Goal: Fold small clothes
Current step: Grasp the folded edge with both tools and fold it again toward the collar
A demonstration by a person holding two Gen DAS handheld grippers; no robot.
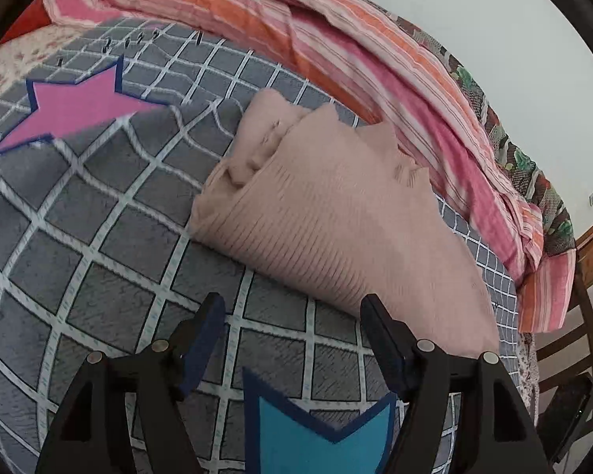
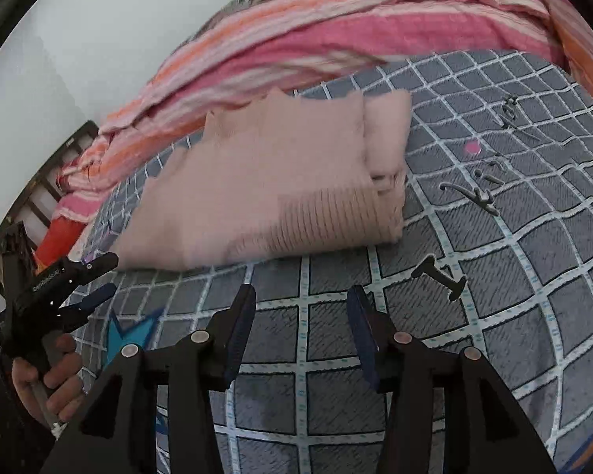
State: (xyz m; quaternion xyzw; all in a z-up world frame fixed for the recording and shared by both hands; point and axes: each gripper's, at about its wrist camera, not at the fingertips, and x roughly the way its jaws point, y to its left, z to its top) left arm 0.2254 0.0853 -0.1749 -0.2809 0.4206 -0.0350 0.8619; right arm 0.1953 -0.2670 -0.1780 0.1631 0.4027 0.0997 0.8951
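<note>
A pale pink ribbed knit garment (image 1: 328, 217) lies folded into a flat bundle on the grey checked bedspread (image 1: 99, 245). My left gripper (image 1: 292, 304) is open and empty, just in front of the garment's near edge. In the right wrist view the same garment (image 2: 280, 181) lies ahead of my right gripper (image 2: 300, 296), which is open and empty, a short way off the cloth. My left gripper (image 2: 102, 276) also shows at the left of that view, held in a hand, jaws apart.
A pink and orange striped quilt (image 1: 336, 47) is bunched along the far side of the bed. A pink star (image 1: 71, 110) and a blue star (image 1: 320, 434) are printed on the spread. A wooden chair (image 1: 581, 316) stands at the right.
</note>
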